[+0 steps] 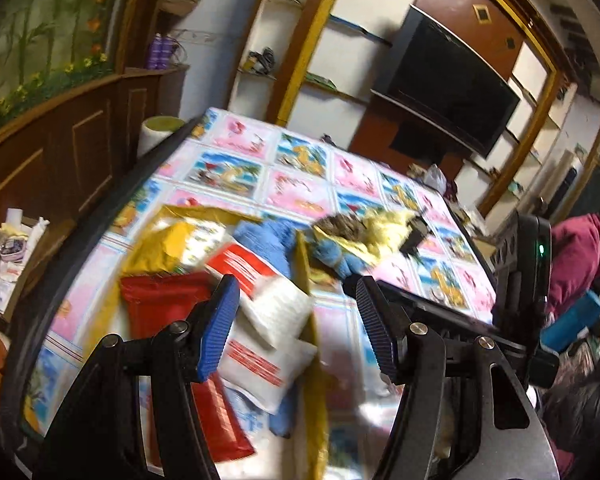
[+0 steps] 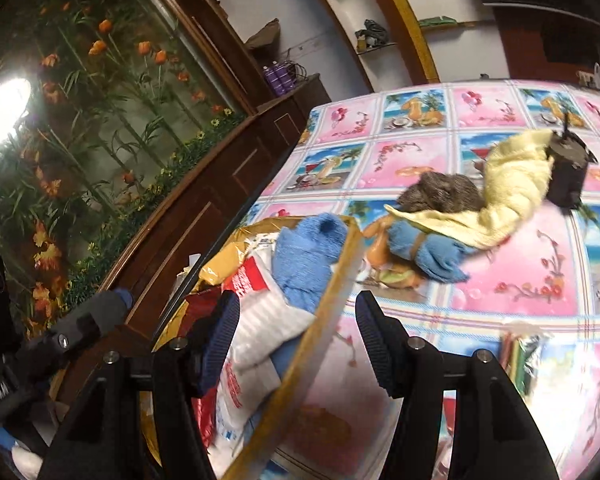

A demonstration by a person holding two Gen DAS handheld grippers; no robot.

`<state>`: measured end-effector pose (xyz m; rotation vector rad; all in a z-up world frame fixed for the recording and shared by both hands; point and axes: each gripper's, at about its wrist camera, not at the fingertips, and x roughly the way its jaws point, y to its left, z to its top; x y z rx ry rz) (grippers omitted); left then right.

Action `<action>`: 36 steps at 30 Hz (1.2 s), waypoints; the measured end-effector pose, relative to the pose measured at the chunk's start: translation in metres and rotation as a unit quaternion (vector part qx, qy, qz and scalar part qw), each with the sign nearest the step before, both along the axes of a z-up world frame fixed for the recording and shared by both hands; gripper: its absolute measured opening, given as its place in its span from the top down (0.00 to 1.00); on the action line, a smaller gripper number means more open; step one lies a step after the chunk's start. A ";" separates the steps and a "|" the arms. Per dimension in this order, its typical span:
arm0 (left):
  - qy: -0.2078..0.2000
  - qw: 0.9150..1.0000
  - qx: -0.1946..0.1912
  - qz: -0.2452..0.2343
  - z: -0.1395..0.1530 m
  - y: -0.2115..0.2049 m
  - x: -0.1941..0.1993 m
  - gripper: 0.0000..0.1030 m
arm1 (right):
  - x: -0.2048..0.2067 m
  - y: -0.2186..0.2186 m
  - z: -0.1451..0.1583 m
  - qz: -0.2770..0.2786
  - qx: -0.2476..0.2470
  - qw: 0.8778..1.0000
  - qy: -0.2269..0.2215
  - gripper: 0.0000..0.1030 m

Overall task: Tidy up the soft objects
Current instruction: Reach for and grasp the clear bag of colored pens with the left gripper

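Both hand-held grippers, left [image 1: 296,316] and right [image 2: 298,330], gape half wide, holding nothing. 3 cloths [image 2: 472,208] lie piled on the table [image 2: 520,280] beside the box [image 2: 332,280]; pinch 1 cloth deep.

A dark television [image 1: 448,76] hangs beyond the patterned tablecloth [image 1: 292,188], near wall shelves [image 1: 340,28].

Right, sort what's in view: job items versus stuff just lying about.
Job:
gold box
blue towel in it
white packs in it
red pouch in it
yellow towel
blue cloth
grey furry thing

Lying about:
black device
TV
purple bottles
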<state>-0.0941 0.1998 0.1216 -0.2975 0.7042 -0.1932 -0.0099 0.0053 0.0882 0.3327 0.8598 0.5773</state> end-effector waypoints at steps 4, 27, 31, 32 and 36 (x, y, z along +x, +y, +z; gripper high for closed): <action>0.033 0.999 0.003 -0.033 -0.015 -0.033 0.000 0.41 | -0.004 -0.026 -0.006 -0.018 0.010 1.000 0.006 0.42; 0.123 0.986 0.046 -0.102 -0.075 -0.137 0.017 0.41 | -0.001 -0.198 -0.049 -0.167 0.051 0.983 0.061 0.41; 0.133 0.984 0.044 -0.113 -0.080 -0.148 0.034 0.41 | -0.005 -0.212 -0.047 -0.187 0.054 0.980 0.050 0.41; 0.133 0.984 0.046 -0.114 -0.081 -0.152 0.039 0.41 | -0.005 -0.214 -0.046 -0.193 0.051 0.979 0.046 0.41; 0.115 0.984 0.080 -0.107 -0.085 -0.173 0.066 0.41 | -0.002 -0.215 -0.054 -0.198 0.040 0.978 0.057 0.41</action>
